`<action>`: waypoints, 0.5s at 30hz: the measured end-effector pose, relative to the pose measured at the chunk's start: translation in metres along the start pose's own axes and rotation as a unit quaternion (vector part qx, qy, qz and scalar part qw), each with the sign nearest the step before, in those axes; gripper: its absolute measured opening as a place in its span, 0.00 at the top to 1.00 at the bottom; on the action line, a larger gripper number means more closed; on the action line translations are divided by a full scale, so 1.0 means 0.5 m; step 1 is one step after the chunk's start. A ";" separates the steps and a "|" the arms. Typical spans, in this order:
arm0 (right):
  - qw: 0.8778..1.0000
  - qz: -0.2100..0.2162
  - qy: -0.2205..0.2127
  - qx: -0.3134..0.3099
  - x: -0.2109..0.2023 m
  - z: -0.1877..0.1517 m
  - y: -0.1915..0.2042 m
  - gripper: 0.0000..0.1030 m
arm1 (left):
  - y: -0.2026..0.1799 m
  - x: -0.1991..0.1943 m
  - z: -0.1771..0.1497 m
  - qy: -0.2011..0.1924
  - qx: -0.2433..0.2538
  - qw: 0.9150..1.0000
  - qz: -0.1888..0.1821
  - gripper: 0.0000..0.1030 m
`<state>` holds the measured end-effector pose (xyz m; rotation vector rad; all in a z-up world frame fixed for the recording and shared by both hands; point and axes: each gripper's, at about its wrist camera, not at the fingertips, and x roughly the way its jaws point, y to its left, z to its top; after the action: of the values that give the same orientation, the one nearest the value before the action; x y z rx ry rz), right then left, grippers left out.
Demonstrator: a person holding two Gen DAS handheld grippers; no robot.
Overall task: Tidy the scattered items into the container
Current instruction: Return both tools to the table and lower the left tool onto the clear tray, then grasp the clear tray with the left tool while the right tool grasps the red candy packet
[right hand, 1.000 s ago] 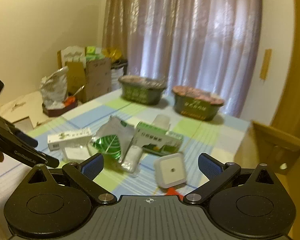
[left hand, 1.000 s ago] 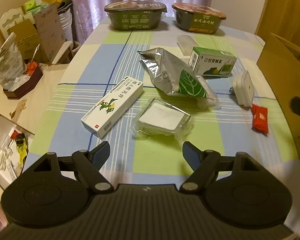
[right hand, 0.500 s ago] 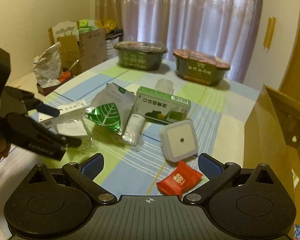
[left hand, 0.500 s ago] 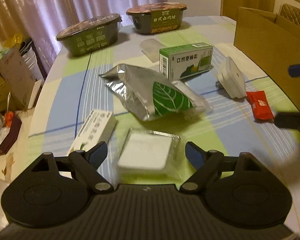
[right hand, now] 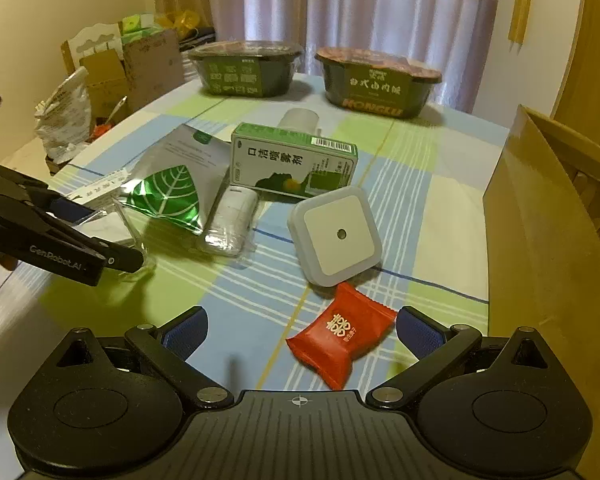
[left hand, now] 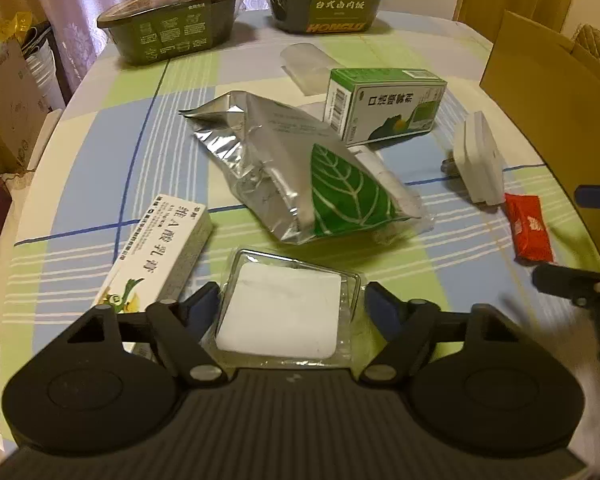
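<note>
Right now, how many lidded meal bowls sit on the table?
2: one dark green bowl at the far left by the curtain, one labelled bowl beside it, far centre. None visibly hidden.

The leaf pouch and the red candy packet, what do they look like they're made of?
Leaf pouch: looks like metallised foil, shiny silver with sharp crinkles and glints. Red candy packet: probably glossy plastic film, smooth, with crimped, zigzag-cut ends.
</note>
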<state>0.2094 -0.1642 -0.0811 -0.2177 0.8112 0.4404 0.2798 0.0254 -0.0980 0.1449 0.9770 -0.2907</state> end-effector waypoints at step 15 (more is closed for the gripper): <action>0.995 -0.015 0.016 0.097 0.039 0.000 -0.053 0.00 | -0.062 -0.017 -0.020 0.007 0.051 0.997 -0.050 0.26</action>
<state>0.2333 -0.1818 -0.0953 -0.0575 0.8750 0.3277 0.2579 0.0000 -0.0964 0.1920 0.9860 -0.4333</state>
